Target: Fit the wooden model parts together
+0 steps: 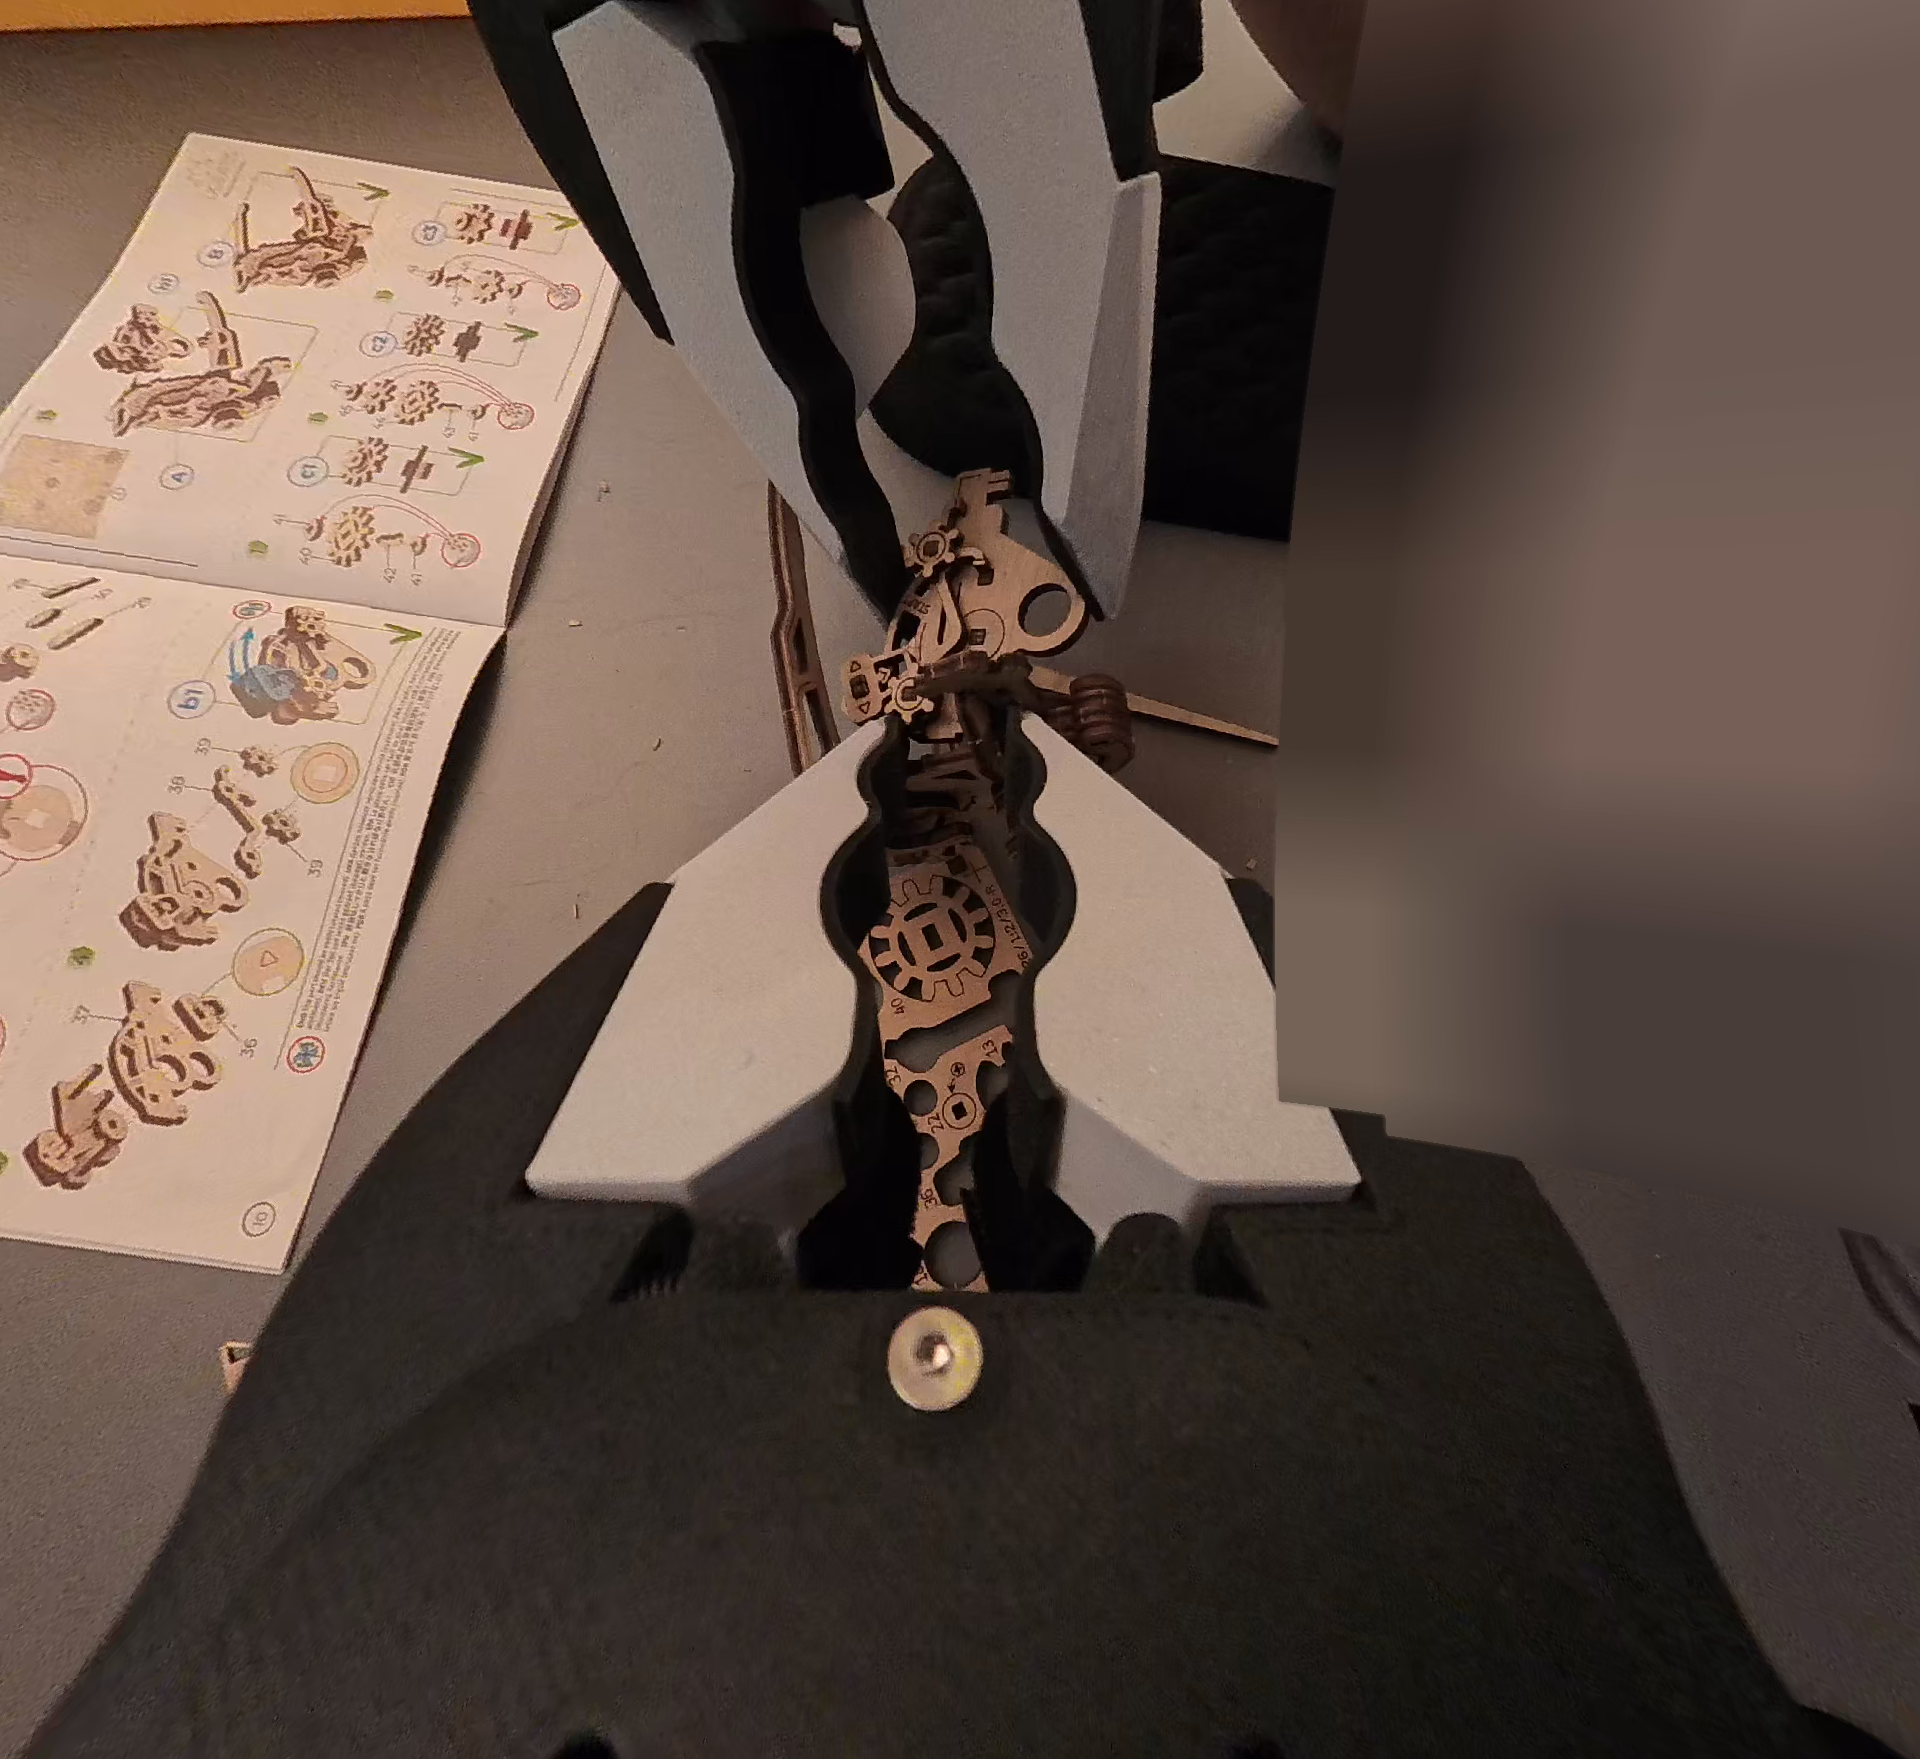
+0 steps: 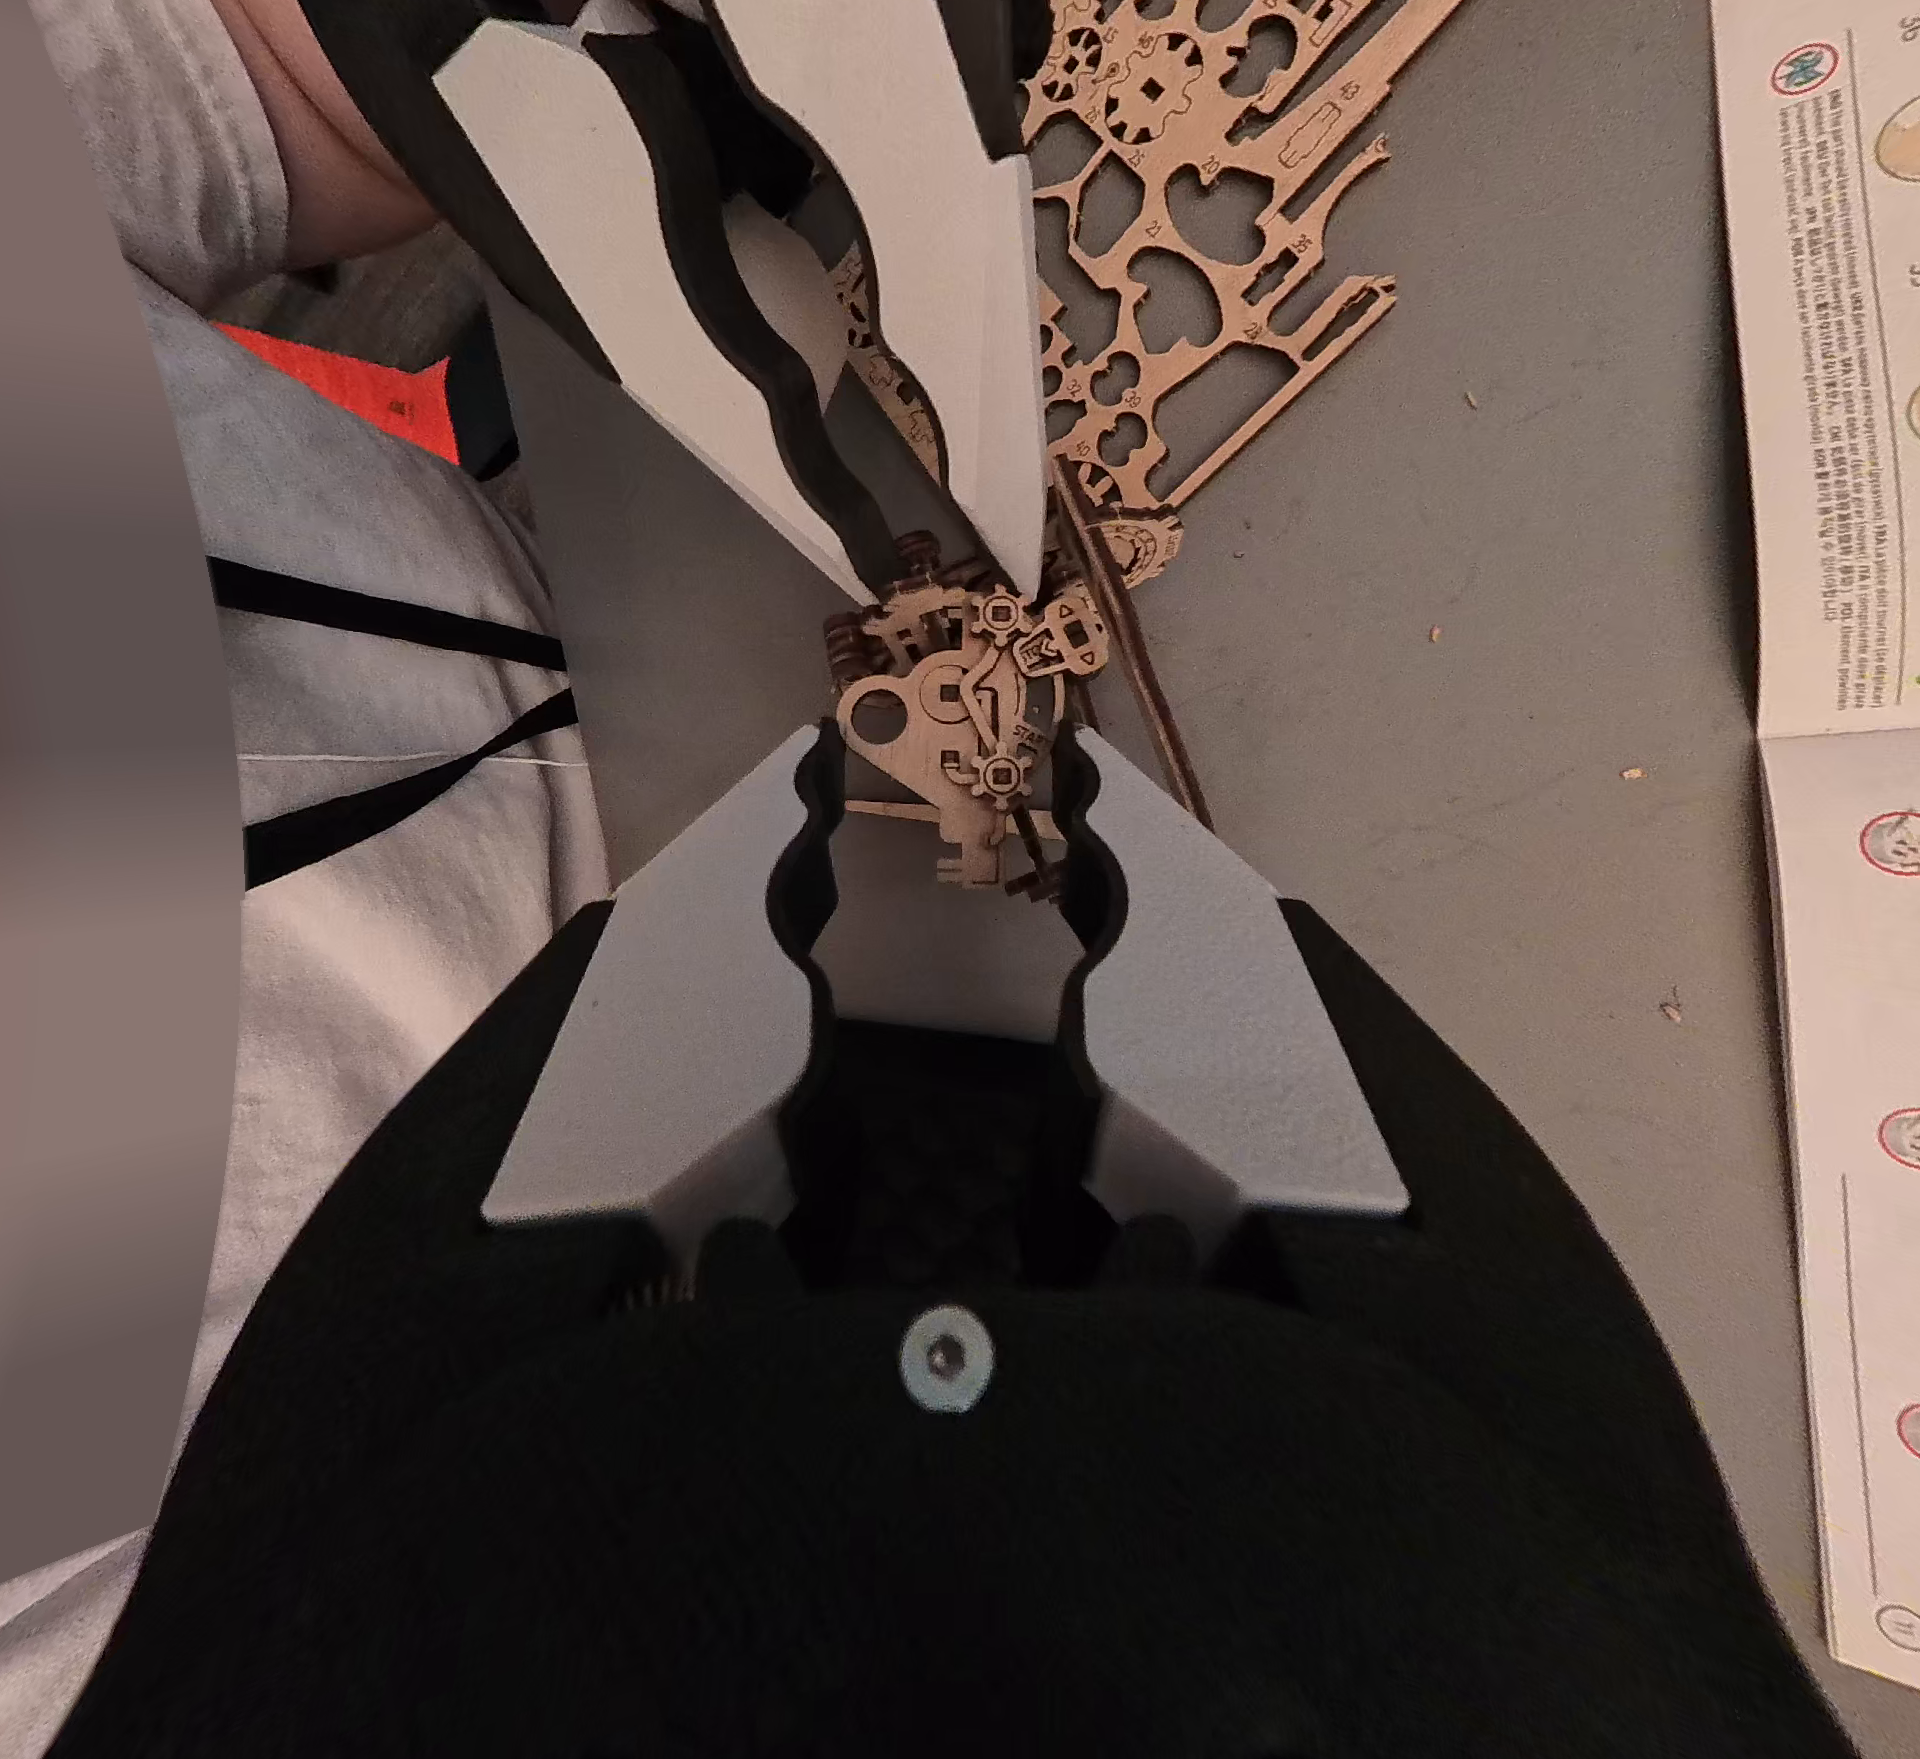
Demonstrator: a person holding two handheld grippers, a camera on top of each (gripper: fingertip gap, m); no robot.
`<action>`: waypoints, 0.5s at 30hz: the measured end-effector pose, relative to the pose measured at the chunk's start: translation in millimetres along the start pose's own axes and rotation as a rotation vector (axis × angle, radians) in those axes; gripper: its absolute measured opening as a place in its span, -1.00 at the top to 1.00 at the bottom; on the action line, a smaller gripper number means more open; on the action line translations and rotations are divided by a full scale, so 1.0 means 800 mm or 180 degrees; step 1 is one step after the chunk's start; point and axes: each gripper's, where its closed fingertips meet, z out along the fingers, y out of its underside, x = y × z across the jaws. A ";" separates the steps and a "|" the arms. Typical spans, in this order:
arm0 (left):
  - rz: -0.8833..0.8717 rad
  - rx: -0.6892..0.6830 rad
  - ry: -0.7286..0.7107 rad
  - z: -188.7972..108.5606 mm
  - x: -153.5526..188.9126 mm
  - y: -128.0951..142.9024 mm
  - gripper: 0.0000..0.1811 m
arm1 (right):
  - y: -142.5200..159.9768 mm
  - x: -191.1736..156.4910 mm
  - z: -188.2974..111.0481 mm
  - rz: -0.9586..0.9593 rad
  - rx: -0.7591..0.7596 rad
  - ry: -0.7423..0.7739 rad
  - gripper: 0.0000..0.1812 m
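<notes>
Both jaws pinch: left gripper (image 1: pixel 940 733) nips the wooden model (image 1: pixel 961 629); right gripper (image 2: pixel 945 743) clamps its opposite end, above the bench (image 2: pixel 1455 774).

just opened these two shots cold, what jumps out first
Dead centre, the small wooden model hangs between the two grippers, the right gripper meeting it from below, the left gripper from the other side. Beyond lies the punched-out wooden parts sheet, and the open instruction booklet lies on the grey table.
</notes>
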 end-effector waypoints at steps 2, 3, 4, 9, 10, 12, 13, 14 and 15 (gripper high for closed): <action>-0.0012 -0.0014 -0.0009 0.000 0.000 0.000 0.81 | 0.000 0.000 0.000 -0.0029 -0.0016 0.0005 0.57; -0.0009 -0.0018 -0.0015 0.000 0.000 0.000 0.81 | 0.001 0.000 0.000 -0.0041 -0.0024 0.0005 0.57; -0.0010 -0.0022 -0.0018 0.000 0.000 0.000 0.81 | 0.001 0.000 0.000 -0.0057 -0.0031 0.0005 0.57; -0.0088 -0.0007 0.0005 0.000 -0.002 0.000 0.81 | 0.000 0.001 -0.001 -0.0037 -0.0049 -0.0062 0.57; -0.0164 0.0018 0.0037 0.000 -0.003 0.000 0.82 | -0.002 0.003 -0.001 0.0013 -0.0040 -0.0098 0.57; -0.0360 0.0080 0.0210 0.000 -0.003 0.000 0.81 | -0.003 0.002 -0.001 0.0076 -0.0055 -0.0206 0.57; -0.0457 0.0092 0.0322 0.000 -0.001 0.001 0.81 | -0.002 0.001 0.000 0.0113 -0.0082 -0.0274 0.57; -0.0534 0.0085 0.0424 0.000 0.001 0.002 0.81 | -0.001 0.000 0.002 0.0171 -0.0109 -0.0354 0.57; -0.0588 0.0079 0.0473 0.000 0.001 0.003 0.81 | -0.001 0.000 0.003 0.0217 -0.0131 -0.0394 0.56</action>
